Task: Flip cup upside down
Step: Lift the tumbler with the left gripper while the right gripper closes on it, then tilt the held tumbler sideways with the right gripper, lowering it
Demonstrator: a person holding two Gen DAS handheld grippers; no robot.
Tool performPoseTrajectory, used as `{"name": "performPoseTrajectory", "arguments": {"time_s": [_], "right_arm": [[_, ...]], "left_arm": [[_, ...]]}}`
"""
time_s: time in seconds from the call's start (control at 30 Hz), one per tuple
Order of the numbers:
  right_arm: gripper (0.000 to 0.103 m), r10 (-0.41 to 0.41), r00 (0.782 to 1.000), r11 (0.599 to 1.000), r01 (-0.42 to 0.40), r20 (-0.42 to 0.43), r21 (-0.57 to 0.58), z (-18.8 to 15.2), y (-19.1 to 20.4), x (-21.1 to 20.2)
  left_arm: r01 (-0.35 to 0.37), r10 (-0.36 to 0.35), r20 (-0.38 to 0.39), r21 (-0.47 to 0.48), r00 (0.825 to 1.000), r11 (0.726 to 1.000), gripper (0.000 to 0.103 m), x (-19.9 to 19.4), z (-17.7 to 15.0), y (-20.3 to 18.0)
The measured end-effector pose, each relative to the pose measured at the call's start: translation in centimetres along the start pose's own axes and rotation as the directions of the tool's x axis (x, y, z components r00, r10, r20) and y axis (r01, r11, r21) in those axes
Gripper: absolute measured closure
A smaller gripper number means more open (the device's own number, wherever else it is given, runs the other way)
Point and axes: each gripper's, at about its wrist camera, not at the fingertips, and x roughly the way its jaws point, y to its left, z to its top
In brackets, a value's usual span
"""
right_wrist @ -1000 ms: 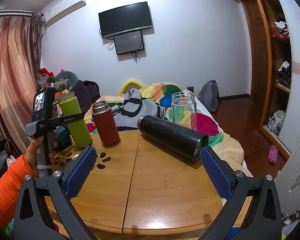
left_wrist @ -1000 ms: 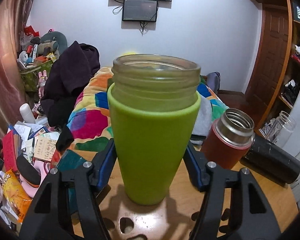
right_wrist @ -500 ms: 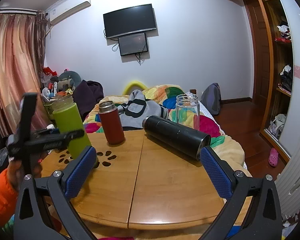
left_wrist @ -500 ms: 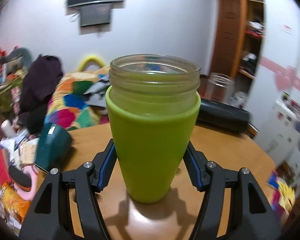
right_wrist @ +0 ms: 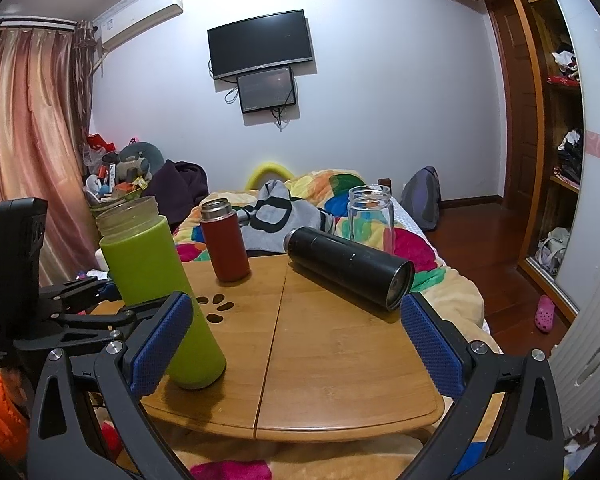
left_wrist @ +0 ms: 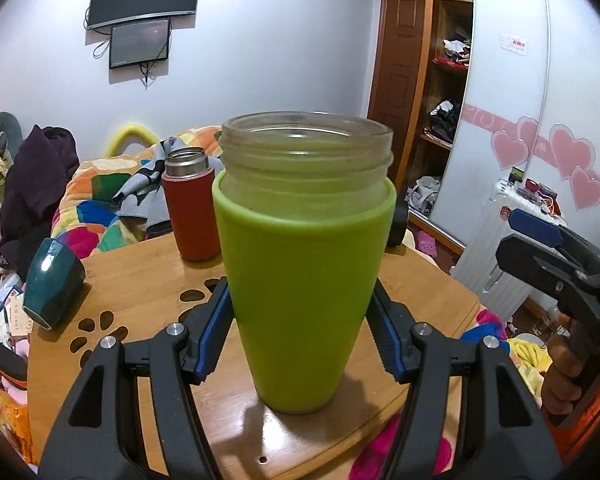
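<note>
A glass cup in a green sleeve (left_wrist: pixel 300 268) stands upright, mouth up, near the front left edge of the round wooden table (right_wrist: pixel 340 344). My left gripper (left_wrist: pixel 302 334) is shut on the cup's lower half, its blue pads pressed against both sides. The cup also shows in the right wrist view (right_wrist: pixel 156 292), with the left gripper (right_wrist: pixel 112 300) clamped around it. My right gripper (right_wrist: pixel 296 344) is open and empty, low over the table's front edge. It also shows at the right edge of the left wrist view (left_wrist: pixel 556 256).
A red thermos (right_wrist: pixel 225 246) stands upright behind the cup. A black bottle (right_wrist: pixel 350 268) lies on its side at the back right. A clear glass jar (right_wrist: pixel 370 216) stands behind it. A dark teal cup (left_wrist: pixel 52 282) lies at the table's left edge. A bed with a bright quilt is beyond.
My left gripper has carried the green cup forward across the table, from beside the red thermos to the front left edge. My right gripper stayed open and shifted only slightly.
</note>
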Motion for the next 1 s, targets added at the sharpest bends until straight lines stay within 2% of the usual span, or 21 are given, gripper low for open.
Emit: {"name": "performPoseTrajectory", "arguments": {"time_s": [0.07, 0.13, 0.23, 0.27, 0.33, 0.5, 0.6, 0.67, 0.73, 0.77, 0.83, 0.9, 1.0], "right_arm": [[0.000, 0.008, 1.000, 1.000, -0.008, -0.005, -0.007, -0.2, 0.3, 0.2], [0.000, 0.020, 1.000, 1.000, -0.020, -0.011, -0.015, -0.4, 0.6, 0.6], [0.000, 0.056, 0.998, 0.998, -0.057, -0.027, -0.027, -1.0, 0.9, 1.5], [0.000, 0.080, 0.996, 0.996, -0.081, -0.035, -0.029, -1.2, 1.1, 1.9], [0.000, 0.129, 0.990, 0.991, -0.130, -0.053, -0.033, -1.8, 1.5, 2.9], [0.000, 0.241, 0.964, 0.967, -0.249, -0.116, -0.056, -3.6, 3.8, 6.1], [0.000, 0.280, 0.945, 0.952, -0.296, -0.170, -0.077, -4.7, 5.7, 8.8], [0.000, 0.291, 0.936, 0.945, -0.314, -0.198, -0.093, -5.3, 6.8, 9.9], [0.000, 0.272, 0.938, 0.945, -0.302, -0.214, -0.122, -5.7, 7.7, 10.7], [0.003, 0.262, 0.941, 0.946, -0.294, -0.214, -0.134, -5.7, 7.9, 10.9], [0.010, 0.252, 0.944, 0.945, -0.287, -0.212, -0.157, -5.8, 8.5, 11.1], [0.024, 0.245, 0.946, 0.944, -0.283, -0.212, -0.170, -5.8, 8.9, 11.4], [0.038, 0.272, 0.936, 0.935, -0.312, -0.222, -0.170, -5.9, 9.3, 11.2]], "left_arm": [[-0.003, 0.003, 0.010, 0.010, 1.000, 1.000, 0.039, -0.6, -0.2, -0.2], [-0.001, 0.000, 0.025, 0.020, 1.000, 1.000, 0.034, -1.5, -0.4, -0.4], [-0.011, 0.011, 0.065, 0.011, 0.998, 1.000, 0.023, -3.5, -0.3, 0.1], [-0.020, 0.020, 0.079, 0.000, 0.997, 1.000, 0.021, -4.3, -0.4, 0.5], [-0.044, 0.047, 0.105, -0.032, 0.993, 0.999, 0.012, -5.7, -0.6, 1.6], [-0.155, 0.165, 0.130, -0.086, 0.978, 0.984, 0.010, -7.5, -1.5, 4.4], [-0.203, 0.215, 0.090, -0.127, 0.973, 0.971, 0.011, -6.6, -1.9, 6.1], [-0.213, 0.224, 0.059, -0.152, 0.973, 0.965, 0.017, -5.6, -2.1, 7.2], [-0.221, 0.230, 0.038, -0.162, 0.973, 0.962, 0.027, -4.6, -2.3, 8.0], [-0.219, 0.227, 0.029, -0.169, 0.973, 0.961, 0.028, -4.0, -2.2, 8.3], [-0.205, 0.212, 0.021, -0.183, 0.977, 0.962, 0.038, -3.1, -2.3, 8.8], [-0.187, 0.193, 0.010, -0.192, 0.981, 0.963, 0.048, -2.1, -2.1, 9.2], [-0.162, 0.166, 0.002, -0.203, 0.986, 0.966, 0.059, -1.2, -1.9, 9.5]]}}
